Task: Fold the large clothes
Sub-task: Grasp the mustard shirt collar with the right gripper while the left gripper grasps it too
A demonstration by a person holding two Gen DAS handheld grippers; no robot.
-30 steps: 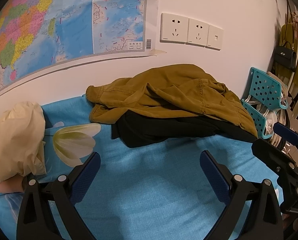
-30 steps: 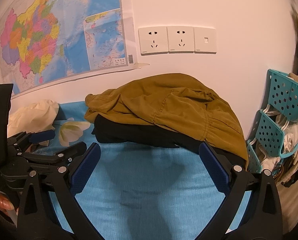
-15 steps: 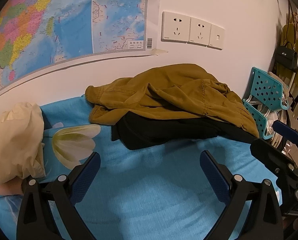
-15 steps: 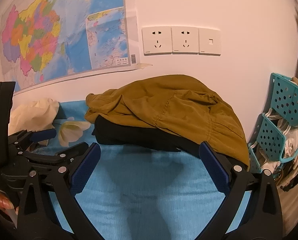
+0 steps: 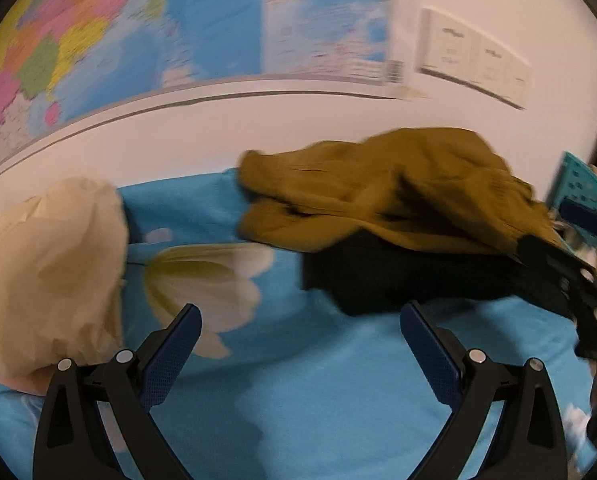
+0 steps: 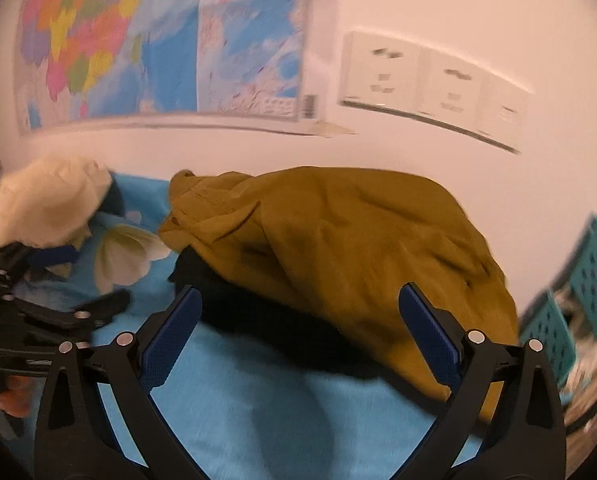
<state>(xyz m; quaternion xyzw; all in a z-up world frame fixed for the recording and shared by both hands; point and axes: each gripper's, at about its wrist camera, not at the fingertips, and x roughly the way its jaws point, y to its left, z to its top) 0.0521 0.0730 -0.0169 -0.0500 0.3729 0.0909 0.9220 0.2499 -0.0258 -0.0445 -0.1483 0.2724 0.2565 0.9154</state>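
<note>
We count two garments in the pile: one crumpled mustard-brown woven jacket [image 6: 338, 248] and one black garment [image 6: 258, 320] lying beneath it, its dark edge showing along the near side. Both rest on the bright blue bed sheet [image 6: 238, 400], against the white wall. The sheet has a fine knit-like texture and carries a printed white flower [image 5: 210, 280]. One cream, wrinkled, soft fabric bundle [image 5: 46, 272] sits at the left end of the bed, well apart from the jacket.

We hold two grippers. The left gripper [image 5: 300, 324] has its jaws spread wide with nothing between them; its blue textured pads [image 5: 170, 356] hover over bare sheet in front of the pile. The right gripper [image 6: 300, 306] is likewise spread wide and holds nothing; in its own view the pads frame the near edge of the black garment, but we cannot tell whether they touch it. Each gripper frame is black plastic with silver pivot pins.

On the wall we count one multicoloured printed map [image 6: 138, 40] and three white rectangular socket plates [image 6: 434, 84] in a row. At the right stands a teal perforated plastic rack [image 6: 586, 276], showing two tiers; its contents are too blurred to identify.
</note>
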